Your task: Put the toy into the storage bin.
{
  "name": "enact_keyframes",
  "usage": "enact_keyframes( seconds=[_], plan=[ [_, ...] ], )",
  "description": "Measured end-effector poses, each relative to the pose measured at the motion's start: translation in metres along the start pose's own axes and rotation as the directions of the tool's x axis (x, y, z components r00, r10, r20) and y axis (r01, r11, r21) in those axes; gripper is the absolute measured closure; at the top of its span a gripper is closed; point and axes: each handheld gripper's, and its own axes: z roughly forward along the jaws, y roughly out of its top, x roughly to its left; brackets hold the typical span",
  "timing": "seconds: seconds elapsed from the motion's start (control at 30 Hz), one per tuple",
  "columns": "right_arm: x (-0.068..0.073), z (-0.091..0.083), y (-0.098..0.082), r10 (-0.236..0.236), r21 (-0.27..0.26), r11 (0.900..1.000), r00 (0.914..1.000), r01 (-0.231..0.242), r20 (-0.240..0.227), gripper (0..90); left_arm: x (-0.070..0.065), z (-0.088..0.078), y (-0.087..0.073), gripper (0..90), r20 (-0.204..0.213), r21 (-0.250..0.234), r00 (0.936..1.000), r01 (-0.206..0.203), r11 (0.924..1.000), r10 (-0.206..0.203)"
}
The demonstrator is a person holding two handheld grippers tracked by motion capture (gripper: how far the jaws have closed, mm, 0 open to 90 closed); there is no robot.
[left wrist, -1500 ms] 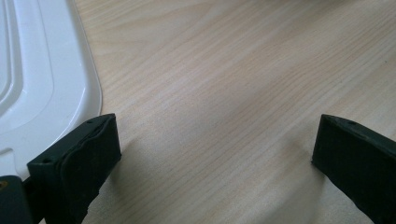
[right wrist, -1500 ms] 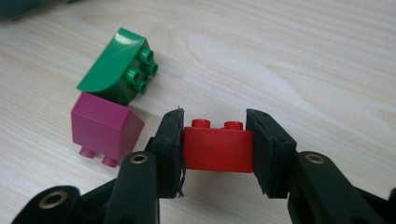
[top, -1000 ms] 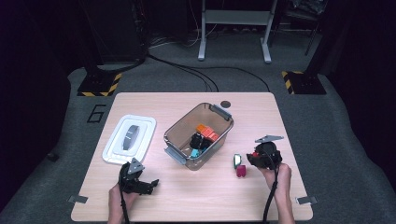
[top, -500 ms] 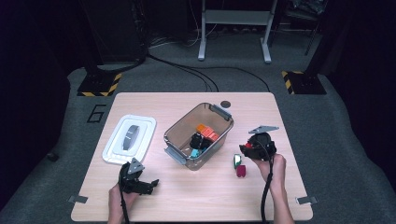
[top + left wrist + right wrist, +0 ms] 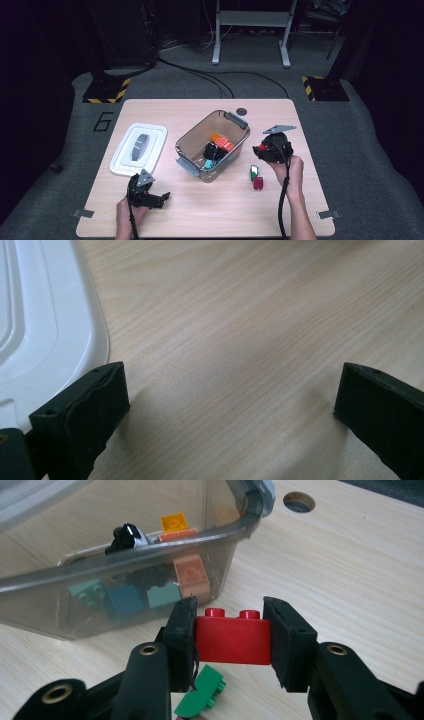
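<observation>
the red brick (image 5: 233, 641) sat clamped between your right gripper's (image 5: 229, 630) fingers (image 5: 181, 630), held above the desk (image 5: 210, 210) just beside the clear bin (image 5: 240, 131). a green brick (image 5: 201, 696) lay below. your left gripper (image 5: 227, 400) rested wide open, holding nothing, near the white lid (image 5: 45, 315).
</observation>
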Motion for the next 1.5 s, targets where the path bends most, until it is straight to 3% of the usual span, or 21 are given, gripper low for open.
enact_keyframes(
  seconds=[0.37, 0.83, 1.5],
  plan=[
    [0.004, 0.000, 0.022, -0.023, -0.022, 1.000, 0.9997, 0.023, -0.010, 58.2, 0.000, 0.000, 0.000, 0.9, 0.000, 0.000, 1.0000, 0.001, 1.0000, -0.001],
    [0.021, 0.001, 0.053, -0.068, -0.035, 0.997, 0.9971, 0.066, -0.036, 58.1, 0.000, 0.000, 0.000, 0.9, 0.000, 0.001, 1.0000, -0.003, 1.0000, 0.003],
    [0.046, 0.025, 0.067, -0.139, 0.002, 0.990, 0.9850, 0.140, -0.102, 58.1, 0.000, 0.000, 0.000, 0.9, 0.000, 0.001, 1.0000, -0.001, 1.0000, 0.001]
  ],
)
